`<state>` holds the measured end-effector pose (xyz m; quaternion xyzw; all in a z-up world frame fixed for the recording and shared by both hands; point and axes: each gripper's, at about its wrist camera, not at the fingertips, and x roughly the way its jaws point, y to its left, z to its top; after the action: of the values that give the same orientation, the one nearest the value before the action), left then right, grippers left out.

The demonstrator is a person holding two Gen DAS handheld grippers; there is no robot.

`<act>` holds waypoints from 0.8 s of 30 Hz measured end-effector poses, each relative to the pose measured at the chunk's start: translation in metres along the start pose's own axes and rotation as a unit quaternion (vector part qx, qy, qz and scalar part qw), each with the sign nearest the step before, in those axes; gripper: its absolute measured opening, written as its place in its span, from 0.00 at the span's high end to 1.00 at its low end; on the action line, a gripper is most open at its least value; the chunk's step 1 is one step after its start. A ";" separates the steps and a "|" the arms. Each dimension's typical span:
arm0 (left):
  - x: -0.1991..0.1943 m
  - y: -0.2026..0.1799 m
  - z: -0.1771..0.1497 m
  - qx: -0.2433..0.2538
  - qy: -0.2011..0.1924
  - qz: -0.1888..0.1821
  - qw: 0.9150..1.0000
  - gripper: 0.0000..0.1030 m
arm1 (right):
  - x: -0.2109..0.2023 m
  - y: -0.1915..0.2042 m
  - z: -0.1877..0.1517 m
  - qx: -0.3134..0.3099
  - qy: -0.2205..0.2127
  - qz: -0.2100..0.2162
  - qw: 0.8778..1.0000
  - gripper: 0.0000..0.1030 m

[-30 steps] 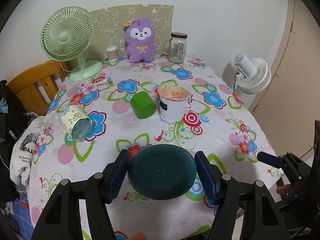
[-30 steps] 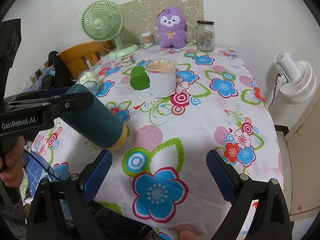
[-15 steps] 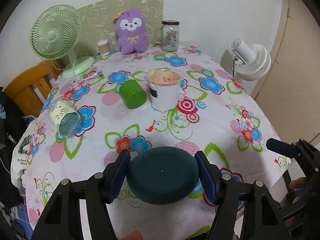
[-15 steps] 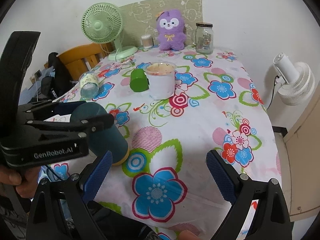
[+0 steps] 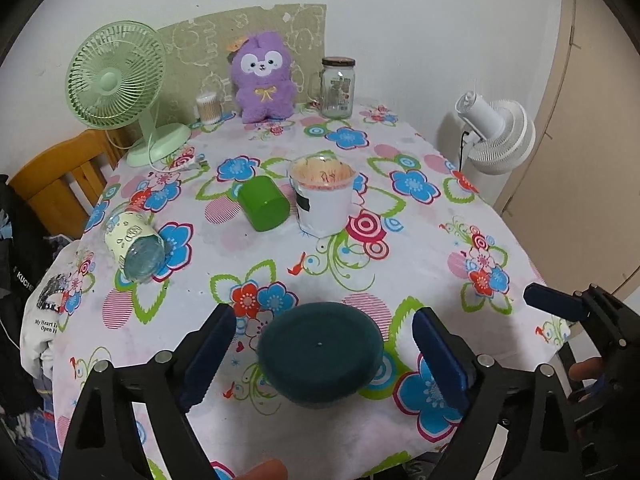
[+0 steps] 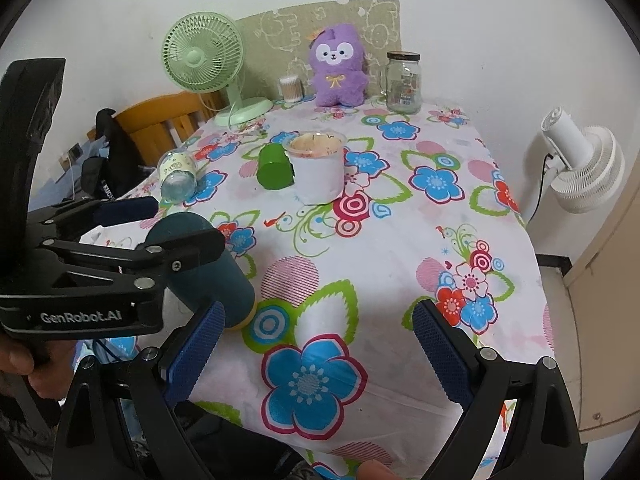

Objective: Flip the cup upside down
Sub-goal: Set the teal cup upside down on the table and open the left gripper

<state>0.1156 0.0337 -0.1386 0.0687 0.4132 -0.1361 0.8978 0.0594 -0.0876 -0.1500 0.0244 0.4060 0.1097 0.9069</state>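
Note:
A dark teal cup (image 5: 320, 354) stands upside down, base up, on the floral tablecloth near the front edge. In the right wrist view the teal cup (image 6: 212, 276) shows tilted by the lens, its yellowish rim on the cloth. My left gripper (image 5: 324, 356) is open, its blue pads on either side of the cup with a gap to each. It also shows in the right wrist view (image 6: 160, 224). My right gripper (image 6: 316, 356) is open and empty over the front of the table, right of the cup.
A green cup (image 5: 264, 204) lies on its side beside a white tub (image 5: 324, 196). A clear patterned cup (image 5: 134, 242) lies at the left. A green fan (image 5: 116, 84), purple plush (image 5: 264, 76) and glass jar (image 5: 338, 88) stand at the back. A white fan (image 5: 496, 132) stands off the table's right.
My left gripper's jaws have opened and let go of the teal cup, which now stands base up on the cloth. The right gripper has stayed open.

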 end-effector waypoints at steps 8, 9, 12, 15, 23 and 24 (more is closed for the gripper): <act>-0.016 0.011 0.004 -0.012 -0.021 0.008 1.000 0.08 | -0.009 0.008 0.010 -0.005 -0.015 -0.004 1.000 0.06; -0.018 0.012 0.004 -0.013 -0.025 0.010 1.000 0.08 | -0.010 0.009 0.011 -0.005 -0.017 -0.005 1.000 0.06; -0.027 0.018 0.005 -0.019 -0.039 0.013 0.999 0.06 | -0.015 0.014 0.018 -0.010 -0.027 -0.010 1.000 0.06; -0.038 0.025 0.005 -0.030 -0.059 0.004 0.998 0.00 | -0.021 0.022 0.023 -0.015 -0.036 -0.005 0.999 0.06; -0.065 0.040 0.004 -0.047 -0.112 0.011 0.993 0.00 | -0.042 0.042 0.039 -0.018 -0.074 -0.018 0.997 0.06; -0.068 0.042 0.004 -0.049 -0.118 0.014 0.992 0.00 | -0.044 0.044 0.041 -0.017 -0.079 -0.022 0.996 0.06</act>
<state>0.0893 0.0858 -0.0835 0.0138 0.3094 -0.1104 0.9444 0.0532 -0.0531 -0.0843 0.0082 0.3312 0.0942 0.9388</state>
